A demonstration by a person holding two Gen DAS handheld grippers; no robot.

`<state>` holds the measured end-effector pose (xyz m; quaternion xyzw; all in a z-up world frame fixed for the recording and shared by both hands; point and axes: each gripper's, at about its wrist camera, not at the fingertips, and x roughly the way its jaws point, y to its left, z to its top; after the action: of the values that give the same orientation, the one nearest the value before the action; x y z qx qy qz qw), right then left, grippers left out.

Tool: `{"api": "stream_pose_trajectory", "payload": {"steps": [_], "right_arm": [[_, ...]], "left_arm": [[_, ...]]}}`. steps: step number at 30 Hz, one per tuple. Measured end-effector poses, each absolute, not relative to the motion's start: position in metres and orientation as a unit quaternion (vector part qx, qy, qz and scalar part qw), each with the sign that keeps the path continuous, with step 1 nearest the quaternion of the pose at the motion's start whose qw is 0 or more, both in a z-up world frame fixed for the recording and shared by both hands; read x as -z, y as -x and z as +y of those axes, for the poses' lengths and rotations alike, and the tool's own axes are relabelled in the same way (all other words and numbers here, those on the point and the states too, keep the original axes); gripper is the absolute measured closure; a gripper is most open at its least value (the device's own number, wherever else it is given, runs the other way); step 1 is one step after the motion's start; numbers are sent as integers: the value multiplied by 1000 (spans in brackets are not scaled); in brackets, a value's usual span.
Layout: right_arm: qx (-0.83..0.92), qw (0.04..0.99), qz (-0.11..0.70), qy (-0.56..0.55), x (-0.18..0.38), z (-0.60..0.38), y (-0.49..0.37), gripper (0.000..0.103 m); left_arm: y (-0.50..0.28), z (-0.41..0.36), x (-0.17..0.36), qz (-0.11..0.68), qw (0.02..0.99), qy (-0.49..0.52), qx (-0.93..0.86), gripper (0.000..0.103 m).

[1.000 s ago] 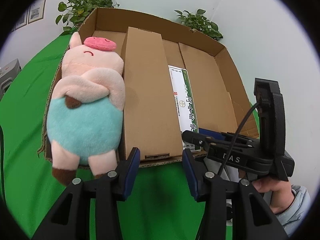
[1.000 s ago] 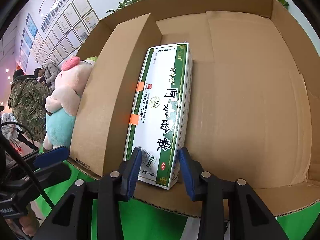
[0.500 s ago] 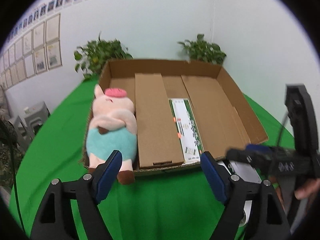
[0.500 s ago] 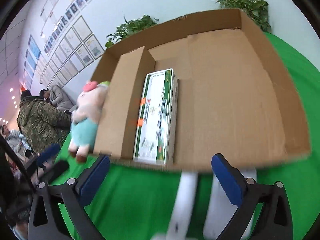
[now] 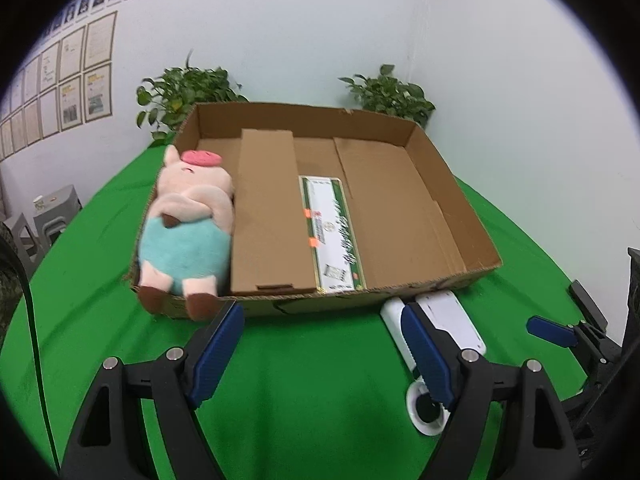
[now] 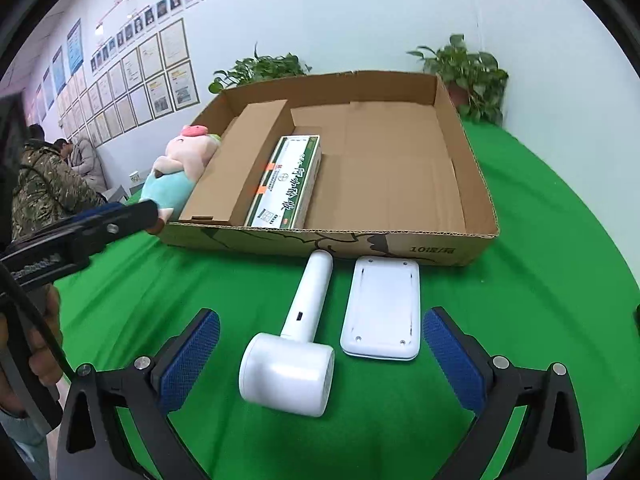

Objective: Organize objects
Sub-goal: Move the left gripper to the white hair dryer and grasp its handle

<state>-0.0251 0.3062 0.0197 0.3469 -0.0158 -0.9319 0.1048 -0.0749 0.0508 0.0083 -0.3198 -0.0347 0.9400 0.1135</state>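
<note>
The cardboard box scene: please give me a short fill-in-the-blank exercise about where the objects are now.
1. The plush pig lies at the ____ end of the cardboard box, seen from the left wrist camera.
2. The green and white carton lies ____ the cardboard box.
3. The white handheld device and the flat white case lie on the ____ cloth.
4. Both the left gripper and the right gripper are ____.

Missing words: left; inside; green; open
</note>
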Motion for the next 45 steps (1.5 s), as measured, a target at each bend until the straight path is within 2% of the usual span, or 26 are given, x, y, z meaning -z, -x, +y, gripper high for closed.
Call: {"api": "stream_pose_trajectory", "payload": {"steps": [6, 11, 21, 26, 31, 34, 35, 37, 38, 39, 41, 45], "right_arm": [[927, 123, -17, -355, 4, 297, 32, 1], [914, 146, -27, -378, 27, 296, 30, 1], [910, 136, -43, -389, 40, 299, 25, 2], [910, 133, -40, -391, 43, 297, 24, 16], [904, 142, -37, -402, 46, 286, 30, 21], [904, 145, -20, -402, 46, 276, 32, 34], [904, 139, -9, -403, 47, 273, 33, 40], [905, 127, 5, -406, 49, 270, 33, 45], [905, 127, 3, -405, 49, 271, 33, 45], [905, 125, 4, -406, 49, 272, 32, 45], [906, 123, 9, -405, 49, 271, 29, 45], [906, 127, 25, -403, 50, 270, 15, 45]], "left_arm": [[85, 73, 3, -29, 151, 358, -921, 22], [95, 76, 22, -66, 177, 389, -902, 22], [114, 84, 59, -131, 254, 443, -850, 22], [125, 95, 70, -170, 313, 470, -808, 22], [139, 108, 88, -205, 346, 500, -767, 24], [144, 109, 94, -232, 352, 504, -754, 24], [146, 110, 96, -237, 351, 507, -751, 25], [146, 112, 100, -235, 351, 516, -745, 41], [145, 112, 101, -231, 350, 521, -743, 43], [143, 114, 104, -224, 347, 525, -744, 51], [137, 113, 107, -231, 348, 524, -742, 51], [121, 110, 106, -239, 339, 522, -745, 62]]}}
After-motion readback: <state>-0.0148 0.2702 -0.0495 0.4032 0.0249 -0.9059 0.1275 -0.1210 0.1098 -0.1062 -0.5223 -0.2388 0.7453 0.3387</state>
